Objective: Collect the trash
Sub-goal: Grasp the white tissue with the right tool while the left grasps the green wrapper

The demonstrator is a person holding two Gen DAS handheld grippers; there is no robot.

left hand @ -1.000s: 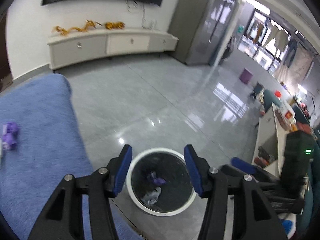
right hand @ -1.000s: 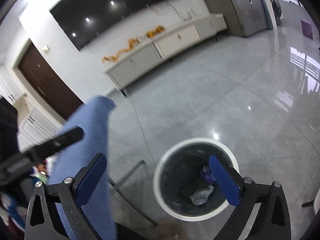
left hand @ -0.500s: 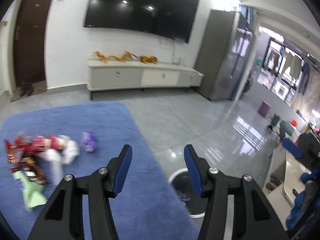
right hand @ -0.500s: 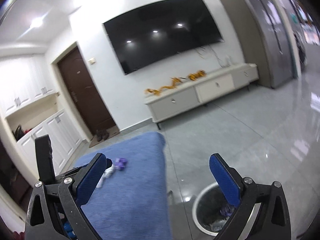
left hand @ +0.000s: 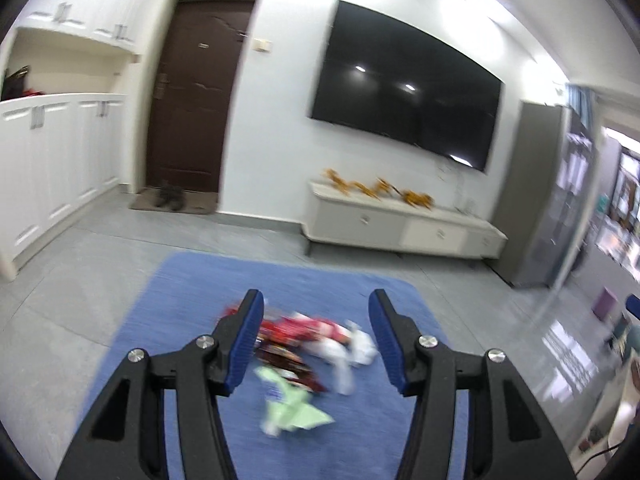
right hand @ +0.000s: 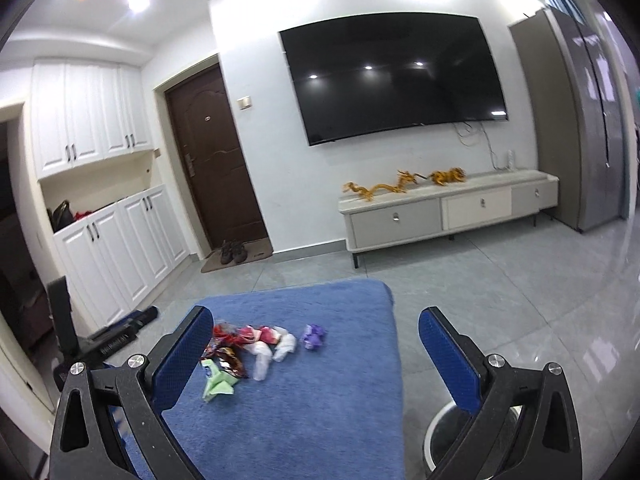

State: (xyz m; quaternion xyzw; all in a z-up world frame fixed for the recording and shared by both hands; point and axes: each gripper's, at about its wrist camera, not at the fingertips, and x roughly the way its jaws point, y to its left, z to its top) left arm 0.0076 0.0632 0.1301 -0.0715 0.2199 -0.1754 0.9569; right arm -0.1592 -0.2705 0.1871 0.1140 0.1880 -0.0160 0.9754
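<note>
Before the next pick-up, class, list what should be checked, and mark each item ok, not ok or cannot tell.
1. Left gripper open and holding nothing: ok.
2. Right gripper open and holding nothing: ok.
3. Trash pile in view on the blue mat: ok.
4. Purple scrap lying apart from the pile, easy to single out: ok.
5. Left wrist view sharp enough to aim at the green wrapper: not ok, it is blurred.
6. Bin within reach: cannot tell, only part of its white rim shows behind the right gripper.
</note>
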